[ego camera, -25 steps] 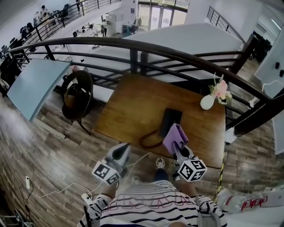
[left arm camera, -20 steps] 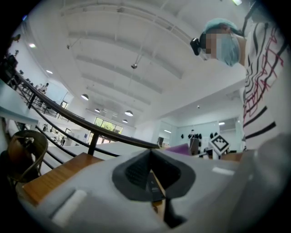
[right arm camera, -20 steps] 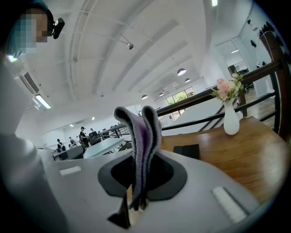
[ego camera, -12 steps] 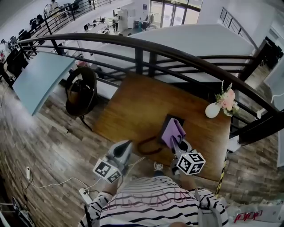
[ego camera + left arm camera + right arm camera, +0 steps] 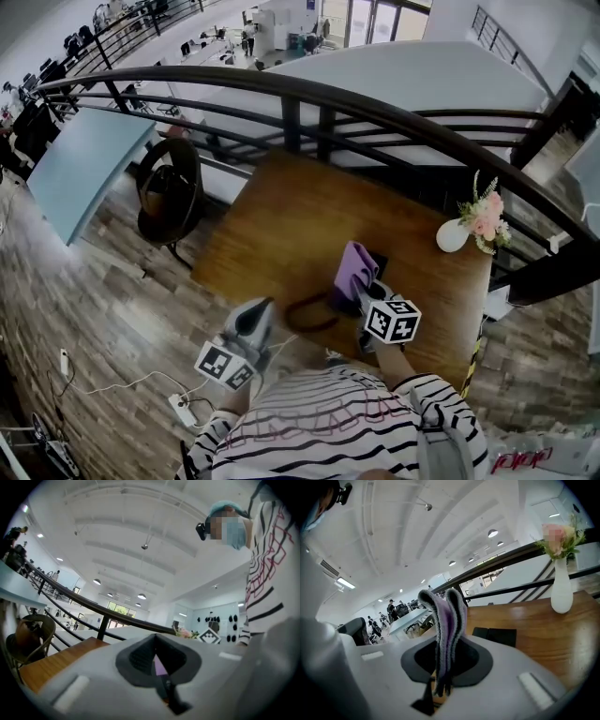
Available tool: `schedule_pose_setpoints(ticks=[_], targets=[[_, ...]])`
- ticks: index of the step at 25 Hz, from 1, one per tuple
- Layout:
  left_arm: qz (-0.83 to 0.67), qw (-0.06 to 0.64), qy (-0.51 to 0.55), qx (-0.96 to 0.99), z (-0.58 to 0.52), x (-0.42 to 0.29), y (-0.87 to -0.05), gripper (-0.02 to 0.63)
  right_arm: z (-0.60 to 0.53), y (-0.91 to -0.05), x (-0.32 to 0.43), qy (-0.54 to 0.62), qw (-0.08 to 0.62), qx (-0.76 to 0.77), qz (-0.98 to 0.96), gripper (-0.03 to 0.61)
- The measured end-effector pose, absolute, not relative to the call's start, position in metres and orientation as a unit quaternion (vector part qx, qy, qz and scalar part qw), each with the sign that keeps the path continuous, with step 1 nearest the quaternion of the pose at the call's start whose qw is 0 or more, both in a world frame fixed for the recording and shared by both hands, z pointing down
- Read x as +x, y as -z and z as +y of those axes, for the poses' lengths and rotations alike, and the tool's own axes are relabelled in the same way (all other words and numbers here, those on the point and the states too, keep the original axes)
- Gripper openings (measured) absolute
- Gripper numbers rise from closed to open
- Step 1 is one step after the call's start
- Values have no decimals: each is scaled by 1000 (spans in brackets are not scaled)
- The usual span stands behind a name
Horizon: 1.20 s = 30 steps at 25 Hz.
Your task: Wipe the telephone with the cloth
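head view: right hand-held gripper point(image 5: 367, 292) clamped on the purple cloth point(image 5: 353, 268) over the black telephone point(image 5: 373, 265).
the telephone lies on the wooden bench point(image 5: 272, 225) close to its near edge, right of the middle, and its dark cord point(image 5: 302, 317) loops toward that edge on the left. the folded cloth overlaps the telephone's left part; whether it touches cannot be told. in the right gripper view the cloth stands upright, pinched between the jaws, with the telephone on the bench beyond it. the left hand-held gripper point(image 5: 261, 307) is just off the near edge, well left of the telephone, jaws together at the tips with nothing between them. a white vase point(image 5: 452, 235) of flowers stands at the far right corner.
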<state>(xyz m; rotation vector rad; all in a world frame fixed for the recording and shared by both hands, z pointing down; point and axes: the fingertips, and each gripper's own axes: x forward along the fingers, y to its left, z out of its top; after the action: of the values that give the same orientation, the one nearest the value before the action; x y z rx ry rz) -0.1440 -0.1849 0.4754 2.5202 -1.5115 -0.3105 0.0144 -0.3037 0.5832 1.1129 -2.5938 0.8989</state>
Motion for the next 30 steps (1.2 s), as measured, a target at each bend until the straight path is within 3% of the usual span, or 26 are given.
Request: schedule_pose_setpoints(ticks=[15,30], targets=[[-534,111,98,833,-195,-157,-486,2,-350,-652,6,-374,127,393,-830,37],[-468,125,100,869,-216,-124,-492,2,-341,-666,77,-378,133,464,-790,38]])
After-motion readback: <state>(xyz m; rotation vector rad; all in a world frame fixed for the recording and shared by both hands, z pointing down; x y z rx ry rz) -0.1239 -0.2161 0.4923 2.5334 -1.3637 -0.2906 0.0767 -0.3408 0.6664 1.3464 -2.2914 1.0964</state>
